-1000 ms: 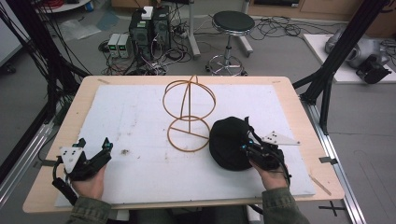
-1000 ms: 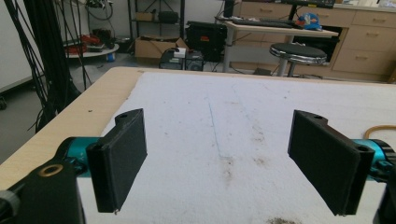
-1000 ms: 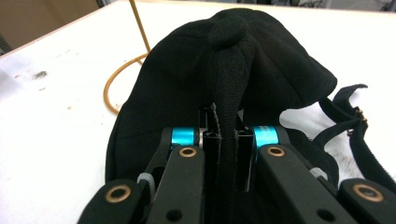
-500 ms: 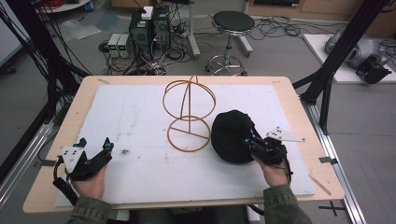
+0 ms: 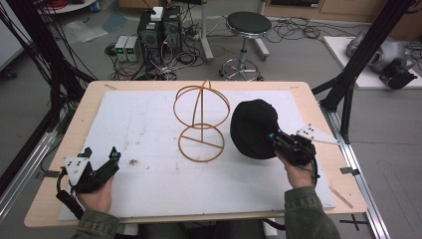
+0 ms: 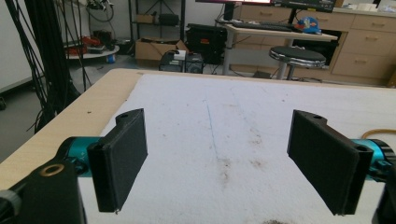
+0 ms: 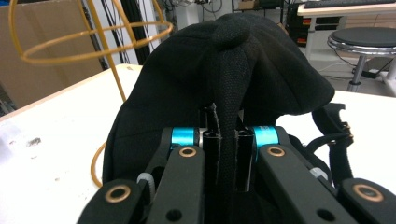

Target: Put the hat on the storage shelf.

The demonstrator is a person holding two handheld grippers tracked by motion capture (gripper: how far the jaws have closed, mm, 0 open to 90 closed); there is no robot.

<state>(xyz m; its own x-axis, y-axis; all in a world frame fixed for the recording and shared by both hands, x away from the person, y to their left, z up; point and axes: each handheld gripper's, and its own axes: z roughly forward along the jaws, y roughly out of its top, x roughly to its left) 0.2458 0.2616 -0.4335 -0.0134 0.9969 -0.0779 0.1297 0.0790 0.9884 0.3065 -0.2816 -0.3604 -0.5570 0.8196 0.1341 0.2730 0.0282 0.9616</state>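
A black cap [image 5: 253, 127] hangs lifted at the right of the table, and my right gripper [image 5: 276, 141] is shut on its edge. In the right gripper view the two jaws pinch a fold of the black cap [image 7: 224, 84] between them at my right gripper [image 7: 227, 161]. A yellow wire stand [image 5: 201, 119], a sphere-shaped frame on a ring base, stands at the table's middle, just left of the cap; the yellow wire stand [image 7: 88, 42] rises at the upper left. My left gripper [image 5: 102, 153] rests at the near left, open and empty; the left gripper [image 6: 224, 172] shows its pads [image 6: 121, 158] wide apart.
A white mat [image 5: 149, 124] covers most of the wooden table [image 5: 64, 149]. Small dark specks [image 5: 133, 161] lie on it near my left gripper. Black frame posts, cables, a stool [image 5: 247, 25] and computers stand beyond the far edge.
My right gripper has risen and carried the cap upward and slightly toward the far side. The left gripper has stayed where it was.
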